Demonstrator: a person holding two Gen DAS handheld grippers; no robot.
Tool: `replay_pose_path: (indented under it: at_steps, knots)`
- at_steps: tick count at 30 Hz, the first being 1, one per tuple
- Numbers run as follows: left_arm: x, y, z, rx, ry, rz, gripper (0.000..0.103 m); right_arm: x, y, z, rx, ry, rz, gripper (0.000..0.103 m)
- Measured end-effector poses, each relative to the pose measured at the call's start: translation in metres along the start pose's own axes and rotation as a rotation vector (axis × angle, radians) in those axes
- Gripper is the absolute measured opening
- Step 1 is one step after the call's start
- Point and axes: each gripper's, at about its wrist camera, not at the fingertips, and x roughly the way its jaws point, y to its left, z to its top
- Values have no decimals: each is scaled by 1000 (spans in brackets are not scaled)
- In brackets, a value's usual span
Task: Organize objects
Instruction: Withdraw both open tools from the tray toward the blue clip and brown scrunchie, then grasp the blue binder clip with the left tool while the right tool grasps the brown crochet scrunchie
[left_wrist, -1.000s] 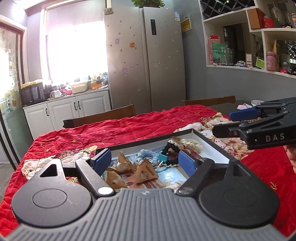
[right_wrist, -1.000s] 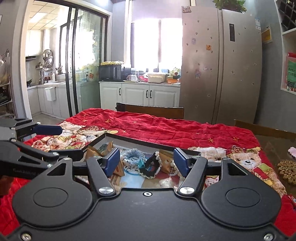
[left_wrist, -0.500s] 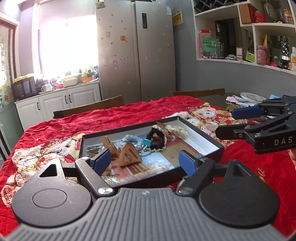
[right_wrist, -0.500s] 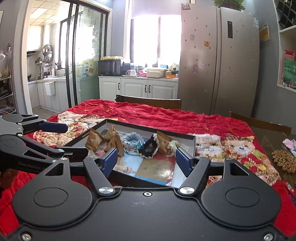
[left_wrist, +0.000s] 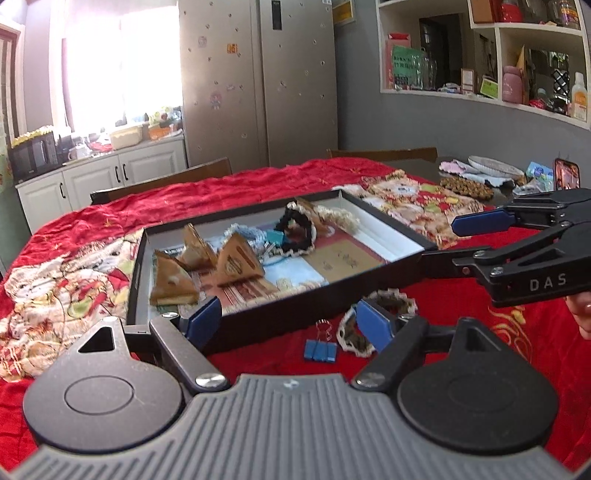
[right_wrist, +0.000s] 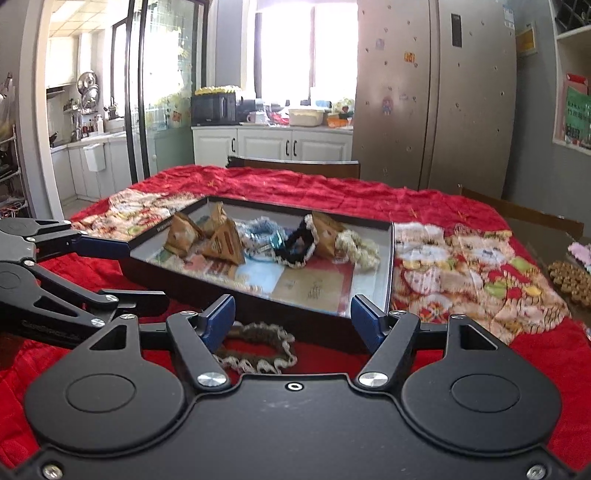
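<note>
A black-rimmed tray (left_wrist: 280, 314) (right_wrist: 388, 273) lies on the red tablecloth. It holds brown triangular packets (left_wrist: 238, 260) (right_wrist: 223, 243), a blue scrunchie (right_wrist: 258, 230), a black scrunchie (left_wrist: 295, 236) (right_wrist: 299, 245) and a cream scrunchie (right_wrist: 356, 247). In front of the tray lie a brown-and-cream scrunchie (left_wrist: 384, 306) (right_wrist: 258, 347) and blue binder clips (left_wrist: 320, 349). My left gripper (left_wrist: 291, 325) is open and empty over the tray's near edge. My right gripper (right_wrist: 293, 321) is open and empty above the loose scrunchie.
Wooden chairs (right_wrist: 295, 168) stand at the table's far side. A plate (left_wrist: 495, 166), a beaded mat (left_wrist: 467, 186) and small items sit at the far right. A fridge (right_wrist: 432, 96) and wall shelves (left_wrist: 517, 55) stand beyond.
Both grippers have pulled back toward me and away from the tray. The loose scrunchie and the binder clips have come into view in front of the tray.
</note>
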Motion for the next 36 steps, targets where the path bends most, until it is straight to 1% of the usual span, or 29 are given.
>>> replay_pose_path:
  at_steps: [3,8,14,22,27,32,36]
  knots:
    - [4,-3,-5,13,17,-10,88,7,-1,-8,8,17,-14,68]
    - [14,-6,-14,26,55,-20,88,20,1,-17,15,48,-8,67]
    - [25,-10,-22,50,85,-19,88,40,3,-25,47,84,1,62]
    - [37,-6,-26,57,104,5,87,58,2,-28,79,100,-3,48]
    - [43,-6,-27,56,114,5,87,64,1,-29,85,112,2,43]
    - [48,-6,-27,49,121,-2,83,69,3,-30,82,120,9,42]
    - [50,-9,-27,44,121,-12,76,72,4,-30,77,125,7,39]
